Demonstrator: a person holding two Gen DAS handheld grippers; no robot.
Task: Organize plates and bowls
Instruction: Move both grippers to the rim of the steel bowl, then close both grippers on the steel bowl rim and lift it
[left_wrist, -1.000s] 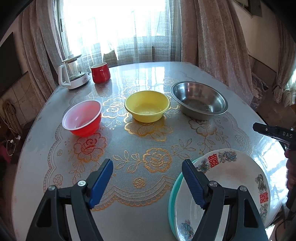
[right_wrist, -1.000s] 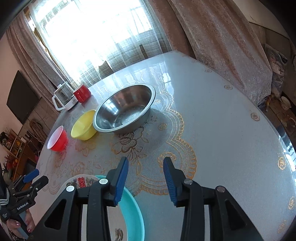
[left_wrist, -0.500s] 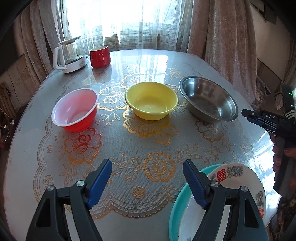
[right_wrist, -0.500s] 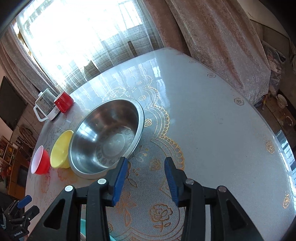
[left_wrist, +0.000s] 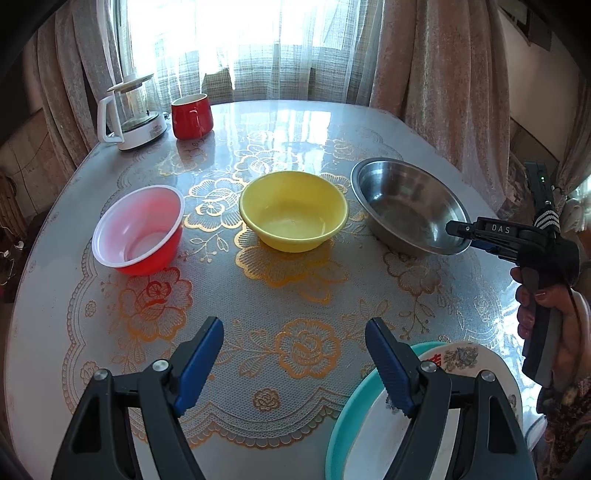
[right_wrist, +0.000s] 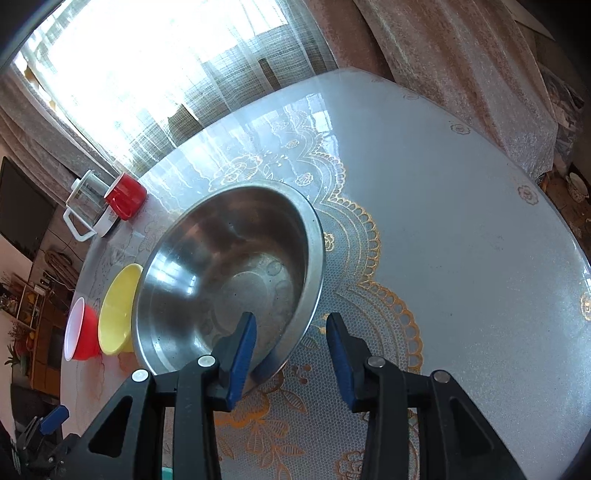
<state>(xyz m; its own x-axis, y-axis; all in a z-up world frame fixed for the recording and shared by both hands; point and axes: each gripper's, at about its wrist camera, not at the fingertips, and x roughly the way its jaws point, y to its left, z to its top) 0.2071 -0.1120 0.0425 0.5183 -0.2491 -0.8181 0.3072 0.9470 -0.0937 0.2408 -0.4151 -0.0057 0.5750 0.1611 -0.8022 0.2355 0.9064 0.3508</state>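
Steel bowl (right_wrist: 229, 280) upright, mouth up; closing right tool (right_wrist: 291, 347) straddles rim.

A round table (left_wrist: 110, 424) fills the room's middle, its glossy cover printed with gold lace and roses; behind it a bright window (left_wrist: 266, 40) glares through sheer checked curtains (left_wrist: 295, 74), flanked by heavy pinkish drapes (left_wrist: 436, 74); daylight mirrors on the tabletop's far side; a dark screen (right_wrist: 22, 218) hangs on the left wall; wooden shelving (right_wrist: 33, 317) stands below it, its contents too small to tell
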